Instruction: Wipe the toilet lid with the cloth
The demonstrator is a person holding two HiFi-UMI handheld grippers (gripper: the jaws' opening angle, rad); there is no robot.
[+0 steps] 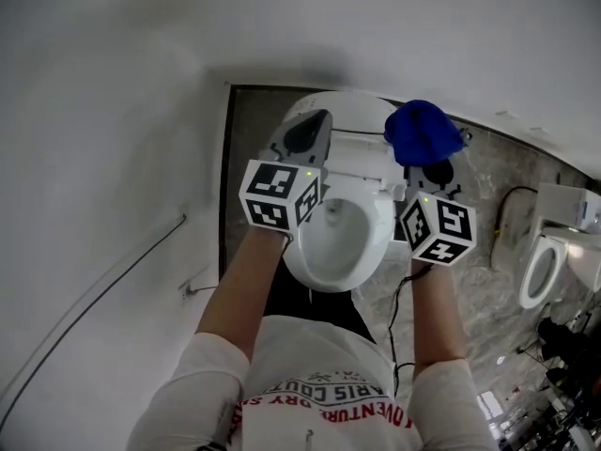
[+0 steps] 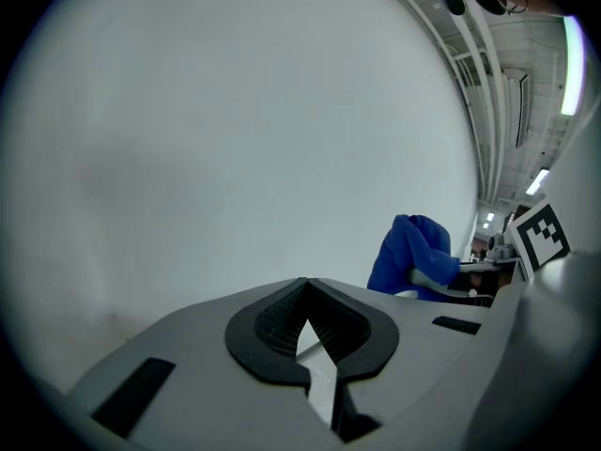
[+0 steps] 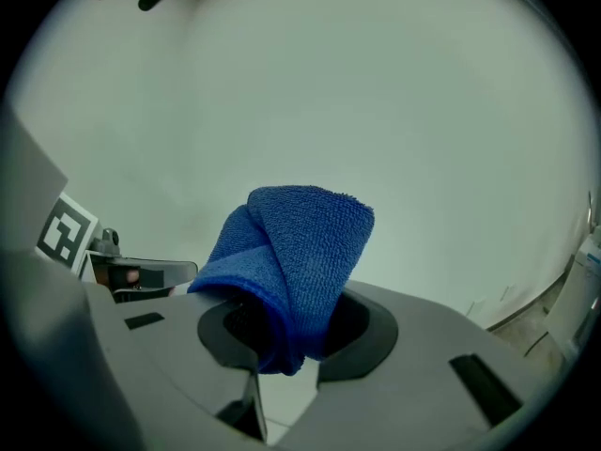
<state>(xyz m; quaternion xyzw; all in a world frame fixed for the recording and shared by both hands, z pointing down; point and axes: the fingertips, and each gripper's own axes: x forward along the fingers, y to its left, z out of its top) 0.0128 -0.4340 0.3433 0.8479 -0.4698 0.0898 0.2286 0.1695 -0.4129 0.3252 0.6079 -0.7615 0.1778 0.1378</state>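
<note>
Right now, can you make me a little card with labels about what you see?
Place: a white toilet next to a white wall
Left gripper: shut, holding nothing
Right gripper: shut on the blue cloth
Cloth: bunched, sticking up out of the jaws
Toilet bowl: open to view, below both grippers
Also there: second toilet at the right
</note>
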